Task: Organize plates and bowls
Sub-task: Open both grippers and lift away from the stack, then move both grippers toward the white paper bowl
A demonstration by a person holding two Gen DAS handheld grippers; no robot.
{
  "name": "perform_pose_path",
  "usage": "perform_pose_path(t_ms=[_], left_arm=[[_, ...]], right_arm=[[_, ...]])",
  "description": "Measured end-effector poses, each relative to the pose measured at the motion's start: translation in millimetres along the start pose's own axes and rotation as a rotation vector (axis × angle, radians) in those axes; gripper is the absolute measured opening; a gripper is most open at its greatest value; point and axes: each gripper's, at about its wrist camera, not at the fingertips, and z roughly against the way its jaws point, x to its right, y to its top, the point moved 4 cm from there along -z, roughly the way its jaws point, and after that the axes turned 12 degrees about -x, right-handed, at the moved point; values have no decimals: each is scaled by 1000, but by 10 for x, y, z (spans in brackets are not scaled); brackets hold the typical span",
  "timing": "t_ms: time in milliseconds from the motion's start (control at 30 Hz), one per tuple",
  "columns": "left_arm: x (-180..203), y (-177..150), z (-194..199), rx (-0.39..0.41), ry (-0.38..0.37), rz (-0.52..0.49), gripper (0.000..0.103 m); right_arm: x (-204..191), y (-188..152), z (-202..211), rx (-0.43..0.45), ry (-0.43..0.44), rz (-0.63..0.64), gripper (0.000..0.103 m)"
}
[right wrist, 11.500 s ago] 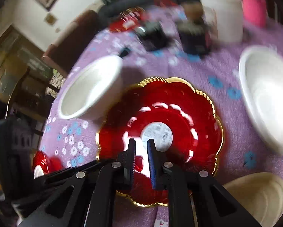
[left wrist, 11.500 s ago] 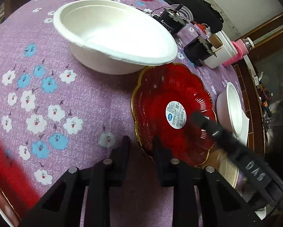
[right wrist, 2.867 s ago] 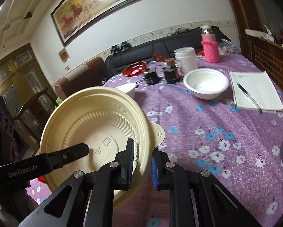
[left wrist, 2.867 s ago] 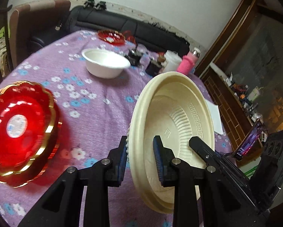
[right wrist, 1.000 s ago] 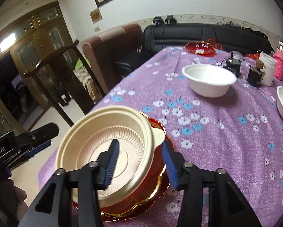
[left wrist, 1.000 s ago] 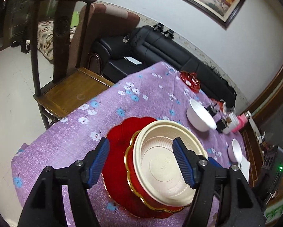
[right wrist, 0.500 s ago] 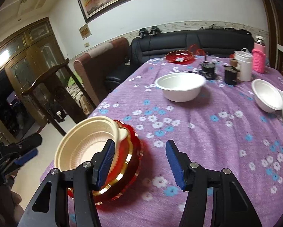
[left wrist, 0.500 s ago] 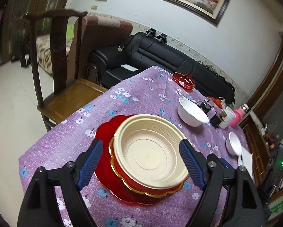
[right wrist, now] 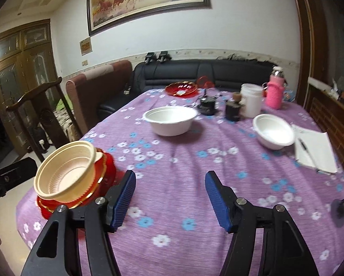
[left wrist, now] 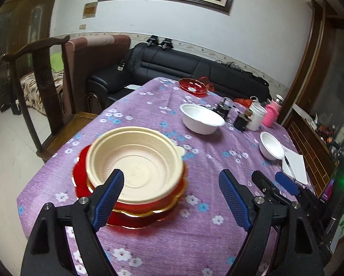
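- Cream plastic bowl (left wrist: pixel 135 163) nested on stacked red plates (left wrist: pixel 82 179), left of centre in the left wrist view, lower left in the right wrist view (near the counter's (right wrist: pixel 183 172) corner).
- Left gripper (left wrist: pixel 172 197): fingers spread wide, nothing between them, hovering over the bowl's right rim.
- Right gripper (right wrist: pixel 169 197): fingers apart and opening, empty, above purple floral cloth.
- Large white bowl (right wrist: pixel 170 119) upper centre; small white bowl (right wrist: pixel 273 133) to its right, just beside a notebook (right wrist: pixel 314 151).
- Another red plate (right wrist: pixel 181 88) at the far edge.
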Motion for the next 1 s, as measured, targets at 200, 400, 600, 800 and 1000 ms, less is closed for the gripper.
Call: perform_pose_path(t_ms=[200, 400, 600, 800, 1000], left_arm=[[278, -65, -4, -5, -6, -45, 84], [497, -117, -17, -13, -15, -81, 84], [623, -153, 7, -13, -26, -106, 84], [634, -169, 63, -1, -38, -108, 84], [578, -161, 214, 32, -53, -104, 84]], right_arm=[[223, -32, 141, 27, -70, 6, 69], [434, -42, 237, 36, -111, -16, 69], [564, -42, 314, 44, -146, -25, 69], [582, -39, 351, 41, -168, -22, 69], [542, -15, 424, 48, -174, -20, 69]])
